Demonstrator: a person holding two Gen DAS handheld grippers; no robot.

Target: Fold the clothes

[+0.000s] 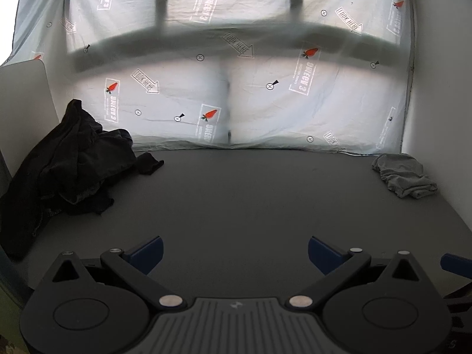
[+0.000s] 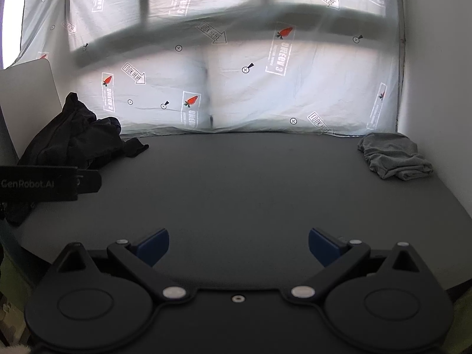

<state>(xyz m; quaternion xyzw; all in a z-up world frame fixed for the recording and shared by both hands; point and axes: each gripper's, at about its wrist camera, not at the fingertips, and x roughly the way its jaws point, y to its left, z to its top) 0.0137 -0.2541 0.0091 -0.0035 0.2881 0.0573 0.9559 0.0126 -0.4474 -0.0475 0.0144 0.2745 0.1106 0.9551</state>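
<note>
A heap of crumpled black clothes (image 1: 67, 162) (image 2: 73, 138) lies at the far left of the dark grey table (image 1: 236, 200) (image 2: 236, 183). A small folded grey garment (image 1: 404, 177) (image 2: 392, 156) rests at the far right corner. My left gripper (image 1: 235, 250) hovers open over the table's near middle, with nothing between its blue fingertips. My right gripper (image 2: 238, 244) is open too, and holds nothing. The left gripper's black body (image 2: 44, 183) shows at the left edge of the right wrist view, in front of the black heap. A blue tip of the right gripper (image 1: 455, 264) shows at the left wrist view's right edge.
A pale printed sheet (image 1: 236, 88) (image 2: 236, 73) with carrot logos hangs behind the table, with dark bar shadows across it. A white board (image 1: 23, 103) (image 2: 26, 94) leans at the left behind the black heap. A white wall (image 1: 439, 88) closes the right side.
</note>
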